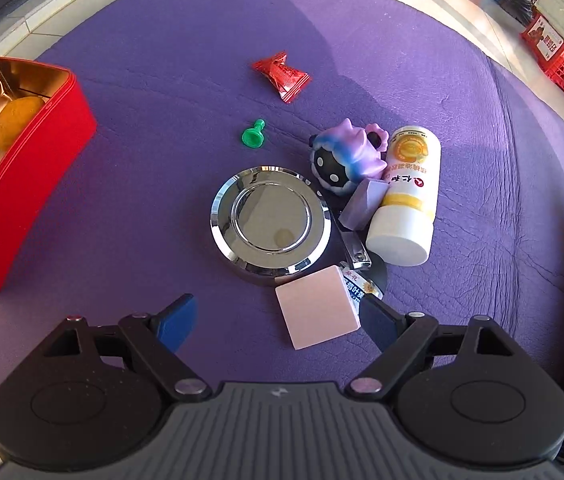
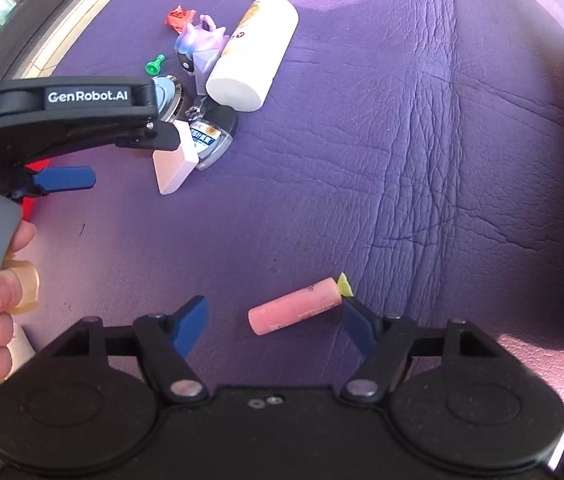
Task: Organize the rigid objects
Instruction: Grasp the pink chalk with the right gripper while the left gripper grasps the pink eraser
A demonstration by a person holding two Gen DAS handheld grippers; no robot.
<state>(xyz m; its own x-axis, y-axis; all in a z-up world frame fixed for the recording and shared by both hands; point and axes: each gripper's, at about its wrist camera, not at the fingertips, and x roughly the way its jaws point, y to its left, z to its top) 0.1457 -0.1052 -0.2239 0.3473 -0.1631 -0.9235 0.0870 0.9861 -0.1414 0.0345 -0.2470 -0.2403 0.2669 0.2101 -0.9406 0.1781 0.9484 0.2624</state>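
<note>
My left gripper is open and points down at the purple mat. A pale pink block lies between its blue fingers, close to the right one. Beyond it sit a round chrome tin, a white bottle on its side, a purple toy figure, a lilac block and a nail clipper. My right gripper is open over a pink tube with a yellow tip. The tube lies flat between the fingers, its tip end beside the right one.
A red tin box at the left holds sunglasses and an orange round thing. A green pin and a red candy wrapper lie further off. In the right wrist view a hand holds the left gripper. Red crates stand beyond the mat.
</note>
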